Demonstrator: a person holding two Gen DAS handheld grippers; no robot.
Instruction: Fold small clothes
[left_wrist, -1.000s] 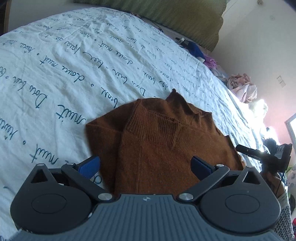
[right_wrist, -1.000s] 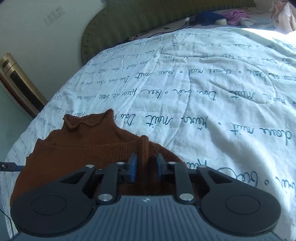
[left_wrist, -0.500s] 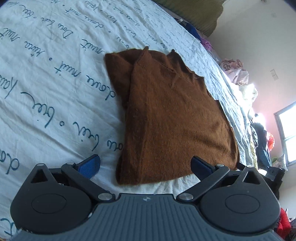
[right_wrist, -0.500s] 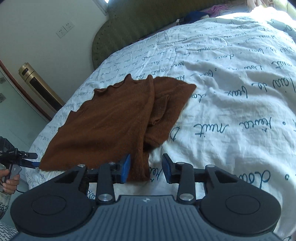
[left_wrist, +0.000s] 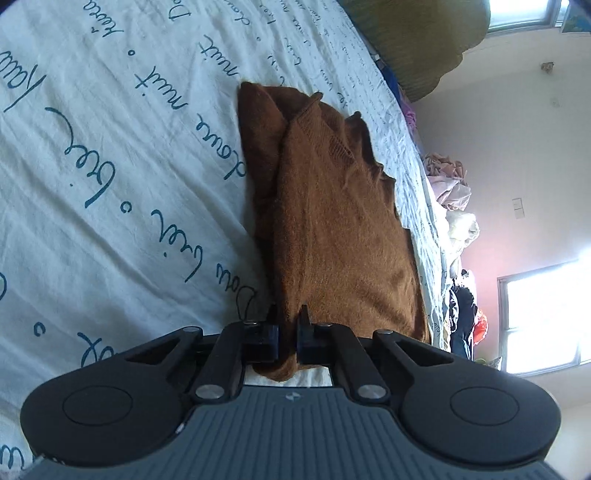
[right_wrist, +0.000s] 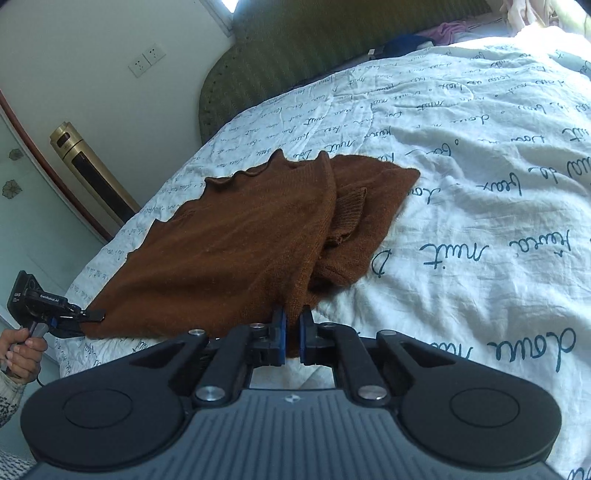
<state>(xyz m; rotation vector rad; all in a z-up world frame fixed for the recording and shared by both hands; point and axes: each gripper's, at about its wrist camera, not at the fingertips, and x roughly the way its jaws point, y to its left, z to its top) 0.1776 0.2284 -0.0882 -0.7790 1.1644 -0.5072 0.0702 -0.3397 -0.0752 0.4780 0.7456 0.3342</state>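
A brown knit sweater lies folded lengthwise on the white quilt, one sleeve tucked under its left side. My left gripper is at the near hem corner, its jaws closing with the fabric pinched between the pads. The right wrist view shows the sweater spread leftward, and my right gripper is shut on the near corner at its folded edge. My left gripper appears there too, held by a hand, nipping the far-left hem corner.
The quilt with blue script covers the whole bed. A green padded headboard stands at the far end. A gold tower appliance stands by the wall. Heaped clothes lie along the bed's far side.
Both grippers drew back to the sweater's near hem. The left jaws went from wide open to pinched on a corner, and the right jaws closed on the other corner. The left view rolled.
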